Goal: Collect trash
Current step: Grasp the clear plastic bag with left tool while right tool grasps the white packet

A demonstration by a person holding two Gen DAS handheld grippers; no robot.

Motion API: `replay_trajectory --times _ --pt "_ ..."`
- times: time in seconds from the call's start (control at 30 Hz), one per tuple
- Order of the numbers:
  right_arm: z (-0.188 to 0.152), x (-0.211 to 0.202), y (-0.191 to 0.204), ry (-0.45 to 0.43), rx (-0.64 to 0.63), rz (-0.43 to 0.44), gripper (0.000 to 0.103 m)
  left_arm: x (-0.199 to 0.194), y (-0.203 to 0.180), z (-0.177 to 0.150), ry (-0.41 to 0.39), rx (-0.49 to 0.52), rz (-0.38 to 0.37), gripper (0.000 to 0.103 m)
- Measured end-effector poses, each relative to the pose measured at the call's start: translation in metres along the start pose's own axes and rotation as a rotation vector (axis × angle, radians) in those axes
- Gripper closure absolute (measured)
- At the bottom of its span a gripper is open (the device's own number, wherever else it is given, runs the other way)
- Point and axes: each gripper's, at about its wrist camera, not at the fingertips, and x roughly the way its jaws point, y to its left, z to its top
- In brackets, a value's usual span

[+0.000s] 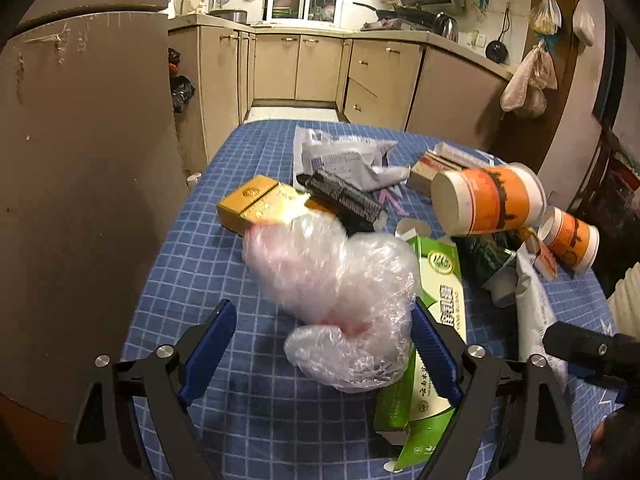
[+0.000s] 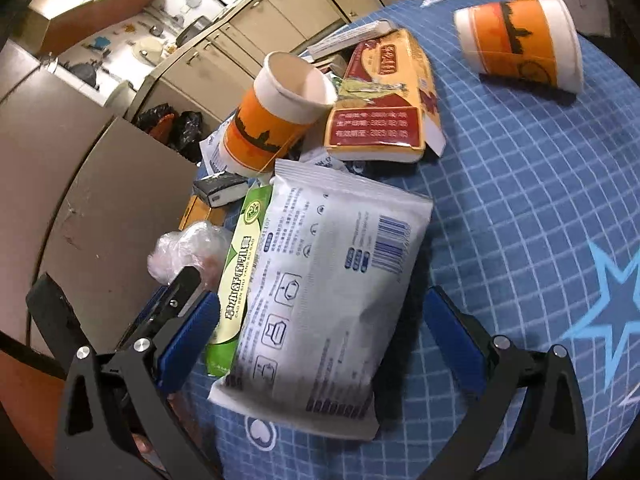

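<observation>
A crumpled clear plastic bag (image 1: 340,288) lies on the blue checked tablecloth (image 1: 208,248) between the jaws of my left gripper (image 1: 322,312). The right pad brushes the bag and the left pad stands clear, so this gripper is open. My right gripper (image 2: 322,300) is open around a white wipes pack (image 2: 328,280), with a gap at its right pad. A green carton (image 2: 240,264) lies against the pack's left side, next to the left pad. The same green carton (image 1: 440,292) sits just right of the bag.
Two orange paper cups (image 1: 488,200) (image 1: 568,240), a gold box (image 1: 256,204), a black box (image 1: 344,196), a grey mailer bag (image 1: 340,156) and a red tissue pack (image 2: 380,100) litter the table. A brown cardboard wall (image 1: 80,160) stands at the left, with kitchen cabinets (image 1: 300,68) beyond.
</observation>
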Motion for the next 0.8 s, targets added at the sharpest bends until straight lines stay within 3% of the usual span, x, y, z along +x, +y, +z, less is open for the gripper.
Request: replay_trajectory --times 0.1,0.17,0.4,0.57,0.8 --pt "-0.003 0.003 0.004 -0.015 -0.035 -0.023 0.007 0.006 0.000 -0.004 0.017 -0.010 -0.007 0.027" --pt "0.001 0.006 0.004 -0.015 -0.045 -0.020 0.025 0.009 0.001 -0.005 0.029 -0.023 -0.012 0.031" --pt "-0.001 0.003 -0.005 -0.015 -0.064 0.022 0.037 0.010 -0.003 -0.005 0.025 -0.023 -0.002 0.049" --pt "-0.005 -0.003 -0.005 -0.013 -0.096 0.045 0.052 0.006 -0.003 -0.005 0.008 -0.012 0.018 0.055" --pt "-0.010 -0.010 -0.005 -0.010 -0.122 0.075 0.060 -0.002 -0.002 -0.005 -0.011 -0.005 0.054 0.062"
